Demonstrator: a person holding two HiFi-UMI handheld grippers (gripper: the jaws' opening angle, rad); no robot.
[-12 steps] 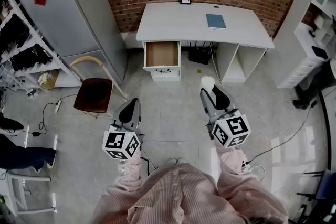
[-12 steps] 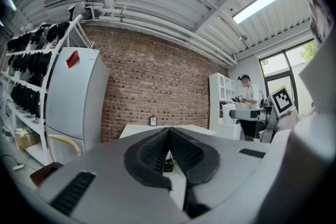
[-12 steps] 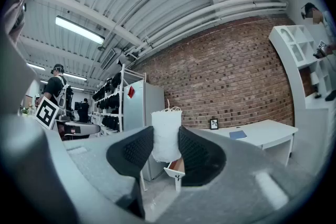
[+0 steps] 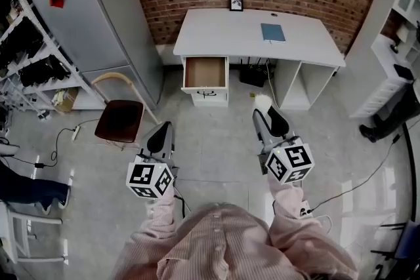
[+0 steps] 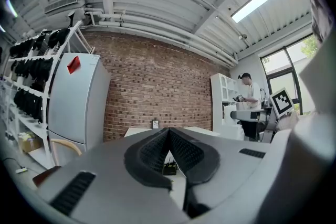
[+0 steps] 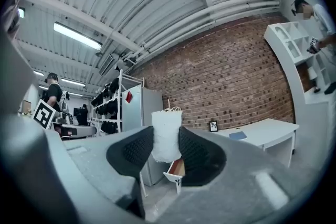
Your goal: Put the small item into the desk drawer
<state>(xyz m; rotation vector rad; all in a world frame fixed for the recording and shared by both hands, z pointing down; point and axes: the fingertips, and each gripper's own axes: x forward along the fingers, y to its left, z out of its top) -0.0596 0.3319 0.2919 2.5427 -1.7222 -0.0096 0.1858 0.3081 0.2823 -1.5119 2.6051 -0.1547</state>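
Observation:
My right gripper point(image 4: 262, 109) point(image 6: 166, 150) is shut on a small white mesh pouch point(image 6: 167, 135) point(image 4: 262, 102) that stands upright between its pads, string loops at its top. The white desk point(image 4: 249, 36) stands ahead against the brick wall, and its left drawer point(image 4: 205, 73) point(image 6: 177, 169) is pulled open and shows a bare wooden bottom. My left gripper point(image 4: 161, 136) point(image 5: 169, 150) is shut with nothing in it, its pads touching at the tips. Both grippers point level toward the desk, still well short of it.
A blue notebook point(image 4: 272, 32) and a small picture frame point(image 4: 236, 2) sit on the desk. A grey fridge point(image 4: 98, 16) and a wooden chair point(image 4: 119, 116) stand left of the desk. Shelving point(image 4: 26, 56) lines the left side, white shelves point(image 4: 400, 42) the right. A person point(image 5: 248, 93) stands far right.
The desk, drawer and fridge sit slightly lower and to the right in the head view. Both grippers hold the same pose, the pouch still in the right one.

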